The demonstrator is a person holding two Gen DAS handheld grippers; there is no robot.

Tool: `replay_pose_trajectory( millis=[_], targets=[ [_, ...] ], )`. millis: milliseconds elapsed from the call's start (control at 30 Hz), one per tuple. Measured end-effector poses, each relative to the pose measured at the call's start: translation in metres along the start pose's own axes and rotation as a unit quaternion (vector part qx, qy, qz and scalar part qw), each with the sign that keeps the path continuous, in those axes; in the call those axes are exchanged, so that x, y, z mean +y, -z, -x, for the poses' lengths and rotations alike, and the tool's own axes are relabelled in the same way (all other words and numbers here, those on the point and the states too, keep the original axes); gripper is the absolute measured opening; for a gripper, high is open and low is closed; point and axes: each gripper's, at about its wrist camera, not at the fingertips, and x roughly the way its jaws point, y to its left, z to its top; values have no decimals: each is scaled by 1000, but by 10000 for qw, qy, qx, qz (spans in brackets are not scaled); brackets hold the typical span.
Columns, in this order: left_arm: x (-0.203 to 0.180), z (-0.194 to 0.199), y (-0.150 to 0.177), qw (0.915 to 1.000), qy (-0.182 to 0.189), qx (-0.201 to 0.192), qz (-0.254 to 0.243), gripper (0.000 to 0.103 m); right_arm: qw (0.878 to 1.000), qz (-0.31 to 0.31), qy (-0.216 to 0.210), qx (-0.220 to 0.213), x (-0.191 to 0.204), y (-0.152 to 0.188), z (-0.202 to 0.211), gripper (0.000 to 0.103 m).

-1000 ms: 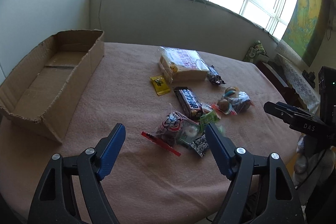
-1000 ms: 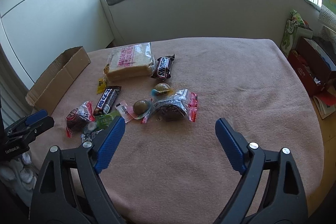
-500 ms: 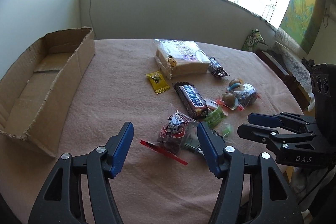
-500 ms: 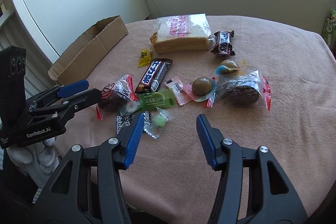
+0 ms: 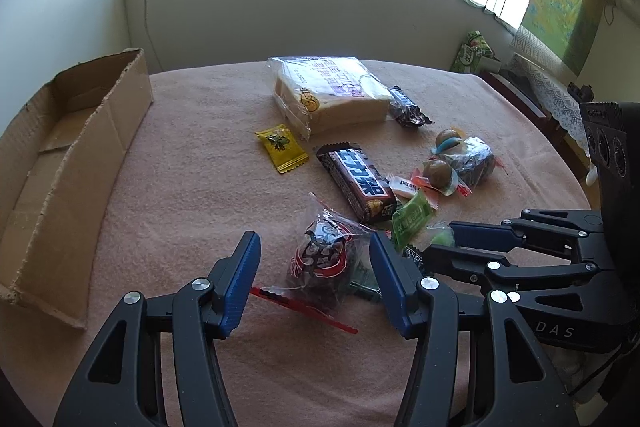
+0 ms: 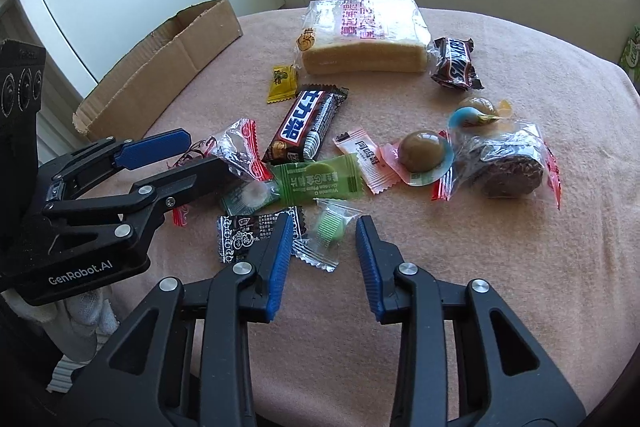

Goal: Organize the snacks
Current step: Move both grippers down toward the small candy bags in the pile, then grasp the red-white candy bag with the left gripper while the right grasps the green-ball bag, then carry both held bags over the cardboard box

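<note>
Snacks lie scattered on a pink tablecloth (image 5: 180,187). My left gripper (image 5: 314,247) straddles a clear, red-edged packet (image 5: 324,259) holding a dark snack. Its jaws are closing and the pads stand clear of the wrapper. The right wrist view shows the left gripper (image 6: 204,153) around that packet (image 6: 236,147) from the side. My right gripper (image 6: 323,227) hovers low over a small green candy (image 6: 330,227) in a clear wrapper. Its jaws are closing too, with the candy between them and untouched. In the left wrist view the right gripper (image 5: 440,241) comes in from the right.
An open cardboard box (image 5: 72,155) sits at the table's left edge. A bagged bread loaf (image 6: 360,35), a long chocolate bar (image 6: 308,127), a green sachet (image 6: 316,179), a black patterned packet (image 6: 256,231), jelly cups (image 6: 424,151) and a wrapped cake (image 6: 508,167) crowd the middle.
Both grippers came down and in toward the near end of the snack pile while their jaws narrowed. The right one swung left from bare cloth to the green candy.
</note>
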Motion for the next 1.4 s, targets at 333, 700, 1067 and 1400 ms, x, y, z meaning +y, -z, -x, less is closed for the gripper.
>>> replay_pose_trajectory(
  millis=[333,700,1067,1400],
  targets=[
    [6,-8,4,9995,198,83,217,32,10000,-22,20,9,-6,1,1,25],
    [14,9,3,9989,152,-177,412,31,9999,-127,50,-58,-9,2,8,19],
    [31,37,-4,9969,57,-542,567,31,9993,-106,113,-349,-3,-10,32,19],
    [73,69,-8,9924,-256,-897,799,31,9977,221,-95,-627,39,-43,41,19]
  ],
)
